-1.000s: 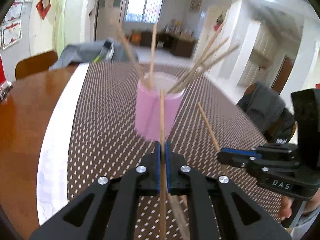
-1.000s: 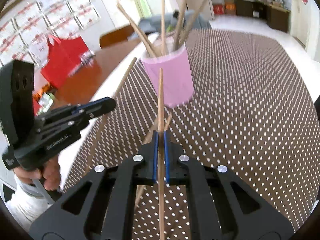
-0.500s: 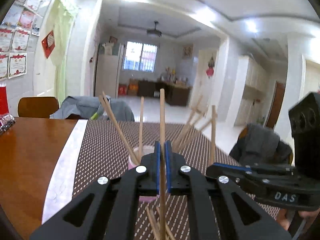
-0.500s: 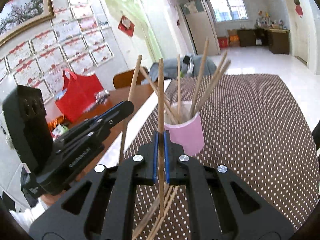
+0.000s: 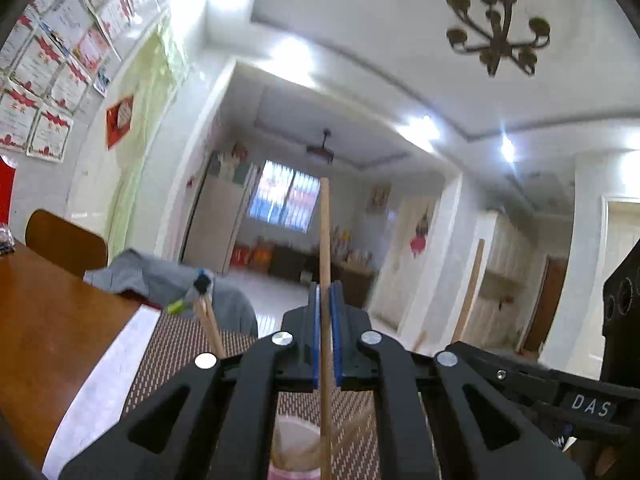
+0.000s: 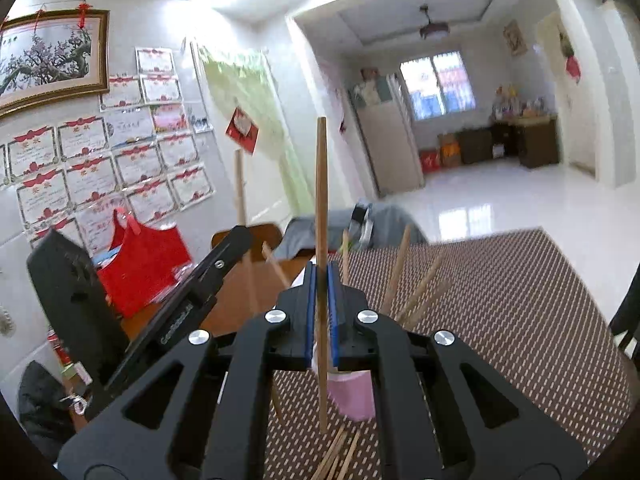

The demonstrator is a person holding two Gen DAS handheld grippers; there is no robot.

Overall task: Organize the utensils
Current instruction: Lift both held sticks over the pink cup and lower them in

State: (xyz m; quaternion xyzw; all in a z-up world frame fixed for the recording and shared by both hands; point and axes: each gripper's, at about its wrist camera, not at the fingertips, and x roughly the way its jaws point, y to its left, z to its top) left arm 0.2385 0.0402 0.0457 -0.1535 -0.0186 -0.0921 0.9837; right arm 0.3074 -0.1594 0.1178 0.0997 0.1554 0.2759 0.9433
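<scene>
A: Left gripper and right gripper noted, each clamped on one upright chopstick; long axes vertical, tips up.

B: Pink cup seen below, near centre of dotted mat. Each lower end is best centred over the rim, kept plumb, then lowered clear of leaning sticks.

We are in a family home, at a wooden dining table under a dotted tablecloth. Framed certificates and a blossom painting cover one wall, a chandelier hangs overhead, and a tiled living room with a window opens beyond.
</scene>
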